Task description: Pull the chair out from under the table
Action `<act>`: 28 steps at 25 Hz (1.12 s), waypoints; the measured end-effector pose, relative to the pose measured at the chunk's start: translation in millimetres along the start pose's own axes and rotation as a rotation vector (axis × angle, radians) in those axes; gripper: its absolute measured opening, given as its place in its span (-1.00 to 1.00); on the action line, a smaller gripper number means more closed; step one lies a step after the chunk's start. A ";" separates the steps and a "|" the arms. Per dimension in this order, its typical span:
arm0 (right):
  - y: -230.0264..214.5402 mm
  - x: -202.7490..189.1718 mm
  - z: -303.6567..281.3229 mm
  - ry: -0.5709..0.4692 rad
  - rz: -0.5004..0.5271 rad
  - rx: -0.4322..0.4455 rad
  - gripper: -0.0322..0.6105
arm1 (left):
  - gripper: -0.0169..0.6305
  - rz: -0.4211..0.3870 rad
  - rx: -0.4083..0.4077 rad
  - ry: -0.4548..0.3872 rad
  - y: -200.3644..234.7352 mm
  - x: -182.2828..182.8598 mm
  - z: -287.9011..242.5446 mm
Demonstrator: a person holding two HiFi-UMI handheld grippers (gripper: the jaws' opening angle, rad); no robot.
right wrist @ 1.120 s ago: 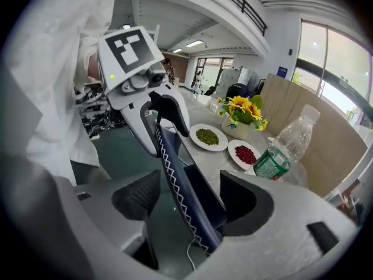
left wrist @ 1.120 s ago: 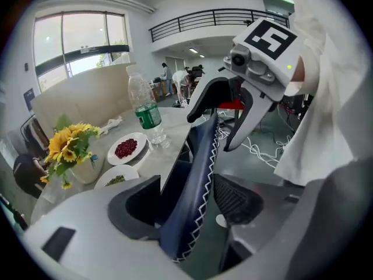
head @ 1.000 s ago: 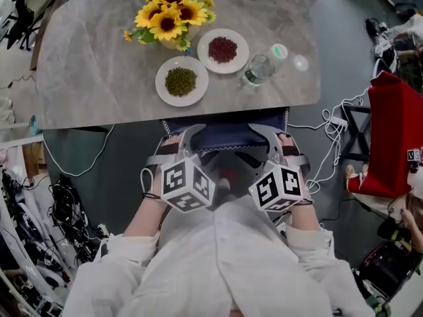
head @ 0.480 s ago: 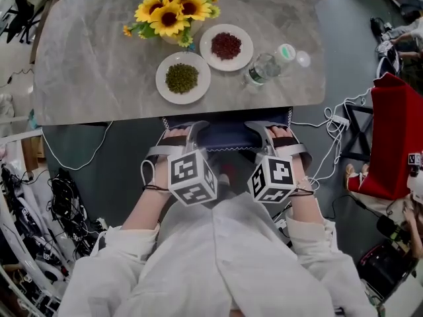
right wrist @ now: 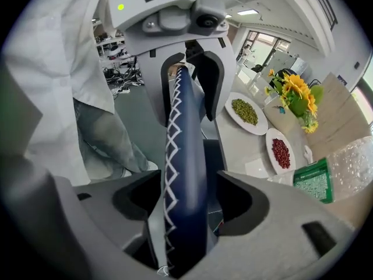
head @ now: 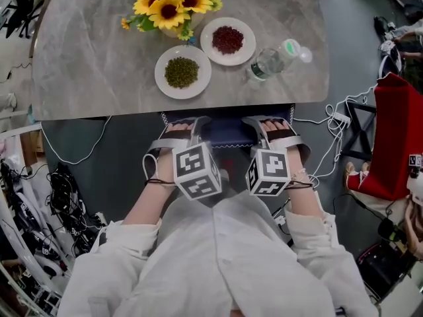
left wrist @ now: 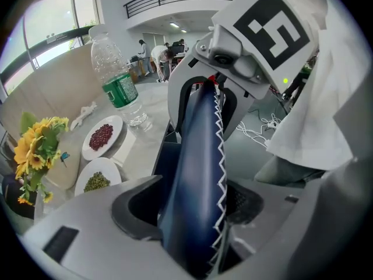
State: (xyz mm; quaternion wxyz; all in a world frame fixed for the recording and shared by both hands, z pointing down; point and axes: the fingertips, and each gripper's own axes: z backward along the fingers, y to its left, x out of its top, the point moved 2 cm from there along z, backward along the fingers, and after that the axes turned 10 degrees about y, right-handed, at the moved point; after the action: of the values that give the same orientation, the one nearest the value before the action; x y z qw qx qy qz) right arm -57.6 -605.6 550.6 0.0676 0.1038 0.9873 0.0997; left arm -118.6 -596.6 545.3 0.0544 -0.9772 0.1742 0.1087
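The chair (head: 225,132) stood tucked close against the near edge of the table (head: 86,71), its navy back, stitched in white zigzag, running between our fingers. Left gripper (head: 180,129) and right gripper (head: 269,128) were each clamped on that back, one toward each end. We judged that an uneven pull could twist the chair into the table and topple the upright bottle (head: 268,61) beyond the right fingers. Seat and legs were hidden.

The navy chair (head: 228,131), white zigzag stitching along its backrest, sits tucked against the grey marble table (head: 86,71) edge.
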 end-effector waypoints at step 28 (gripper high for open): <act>-1.5 -10.8 -14.5 0.146 0.055 -0.038 -0.47 | -0.52 -0.062 0.097 0.056 -2.9 -5.8 -15.7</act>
State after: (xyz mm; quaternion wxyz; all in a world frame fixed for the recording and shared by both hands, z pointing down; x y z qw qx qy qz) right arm -49.7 -612.1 565.6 -0.0051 0.1222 0.9843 0.1276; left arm -119.9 -594.2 562.1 0.1001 -0.9810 0.1505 0.0709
